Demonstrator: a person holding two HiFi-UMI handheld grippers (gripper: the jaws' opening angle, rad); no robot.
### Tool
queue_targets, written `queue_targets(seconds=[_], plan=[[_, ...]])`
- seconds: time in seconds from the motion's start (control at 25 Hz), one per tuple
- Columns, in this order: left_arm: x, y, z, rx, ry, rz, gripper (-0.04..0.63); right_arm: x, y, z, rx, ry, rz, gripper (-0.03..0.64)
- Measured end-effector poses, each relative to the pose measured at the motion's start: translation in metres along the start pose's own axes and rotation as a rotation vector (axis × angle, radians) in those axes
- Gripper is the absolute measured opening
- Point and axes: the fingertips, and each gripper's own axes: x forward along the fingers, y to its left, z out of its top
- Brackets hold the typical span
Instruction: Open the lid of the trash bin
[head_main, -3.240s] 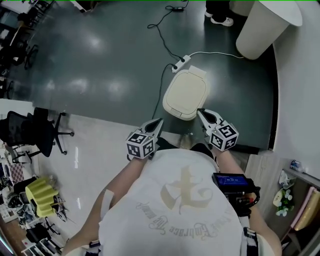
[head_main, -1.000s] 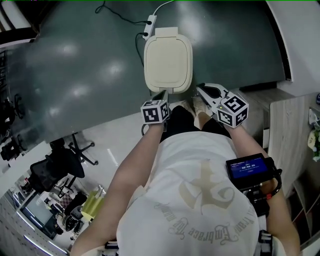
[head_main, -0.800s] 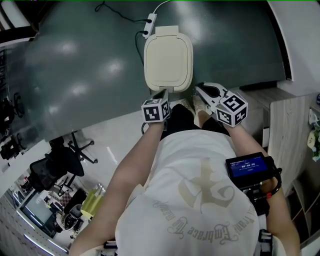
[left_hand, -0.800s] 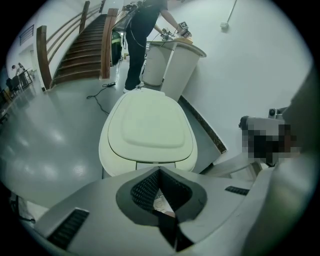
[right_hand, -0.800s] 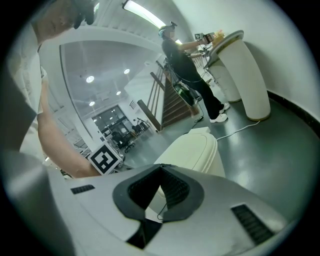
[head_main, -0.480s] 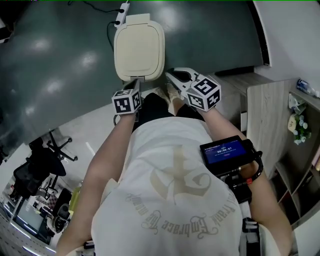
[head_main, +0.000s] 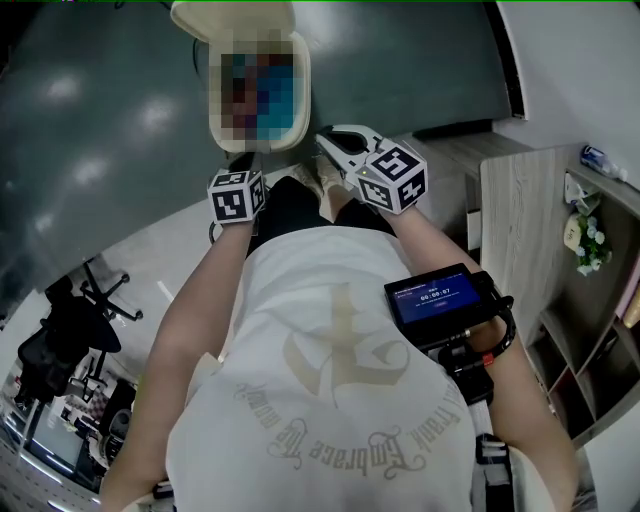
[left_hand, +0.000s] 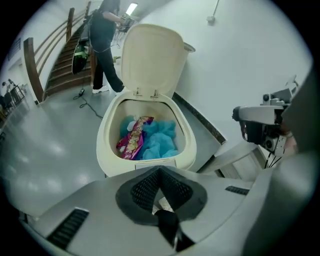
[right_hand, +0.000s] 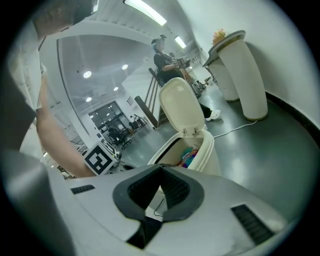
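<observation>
Office chairs (head_main: 70, 335): black, far left on the pale floor.
Left gripper (left_hand: 158, 171): jaws pressed together at the tips, nothing between them, poised close to the bin's near rim.
Trash bin (left_hand: 107, 145): cream, on the dark floor straight ahead of the person. Its lid (left_hand: 152, 57) stands upright on the rear hinge (blue crumpled stuff (left_hand: 161, 142) and a pink wrapper (left_hand: 131, 142) lie inside).
Right gripper (right_hand: 160, 169): likewise clamped on nothing, just right of the bin.
Wooden shelving (head_main: 512, 215): far right.
</observation>
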Motion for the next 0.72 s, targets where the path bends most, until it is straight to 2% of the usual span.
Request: queue_targets(seconds=[0.44,0.72], plan=[[0.013,0.003,0.000,0.069,0.010,0.000,0.012,-0.006,-0.007,-0.014,0.024,-0.002,-0.030,0.005],[0.014,0.006,0.002,0.021,-0.046,-0.010,0.011,-0.008,-0.003,-0.019,0.008,0.012,-0.025,0.006]])
